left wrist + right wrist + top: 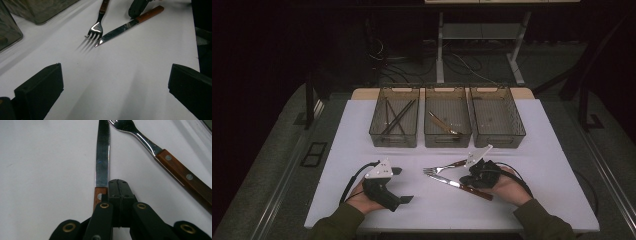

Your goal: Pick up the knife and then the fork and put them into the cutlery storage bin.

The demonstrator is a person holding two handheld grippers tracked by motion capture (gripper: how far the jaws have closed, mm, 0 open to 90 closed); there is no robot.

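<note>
My left tongs (pixel 401 185) rest released on the near left of the white worktop (pixel 537 150), jaws spread wide and pointing right. Right of them lie a fork (pixel 443 168) and, just nearer, a wooden-handled knife (pixel 460 186), their tips almost meeting. My right tongs (pixel 118 187) sit clenched over the knife's handle, jaws pressed together beside it with nothing between them. Three bins (pixel 447 142) stand along the far side.
</note>
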